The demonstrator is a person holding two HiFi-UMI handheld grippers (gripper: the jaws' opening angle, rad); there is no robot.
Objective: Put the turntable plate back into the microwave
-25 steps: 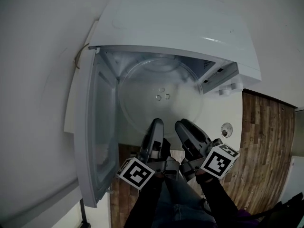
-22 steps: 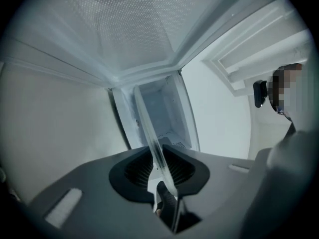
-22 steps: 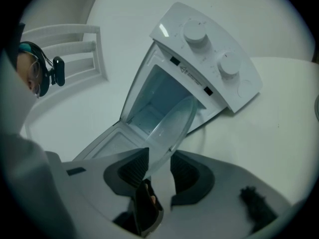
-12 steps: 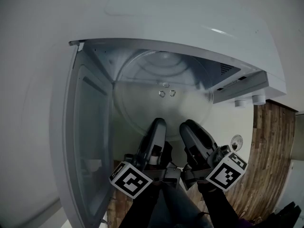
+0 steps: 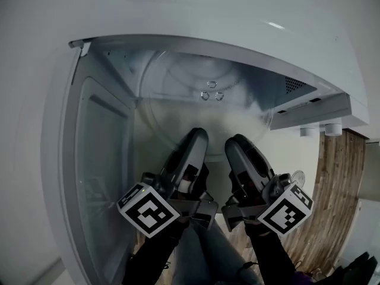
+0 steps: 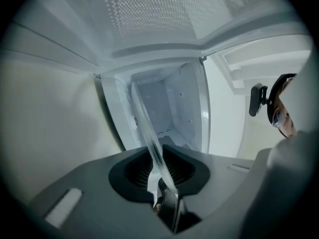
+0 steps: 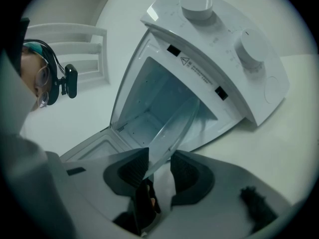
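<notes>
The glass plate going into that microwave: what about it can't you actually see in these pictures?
- Near rim of the turntable plate: head view, covered by the left hand-held gripper and right hand-held gripper.
- Its face: left gripper view shows only a thin edge.
- Whether it touches the microwave floor: head view, hazy glass hides it.
- Knob markings: right gripper view, too small.

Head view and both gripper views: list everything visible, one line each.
microwave: 1, white, on a white counter
door: 1, white frame, swung open to the left
knobs: 2, white, on the panel beside the cavity
turntable plate: 1, clear glass, partly in the cavity opening, near rim held
floor: brown wood, lower right of head view
person: dark trousers at bottom of head view; headset in gripper views
left gripper: 1, grey, shut on the plate's rim
right gripper: 1, grey, shut on the same rim
</notes>
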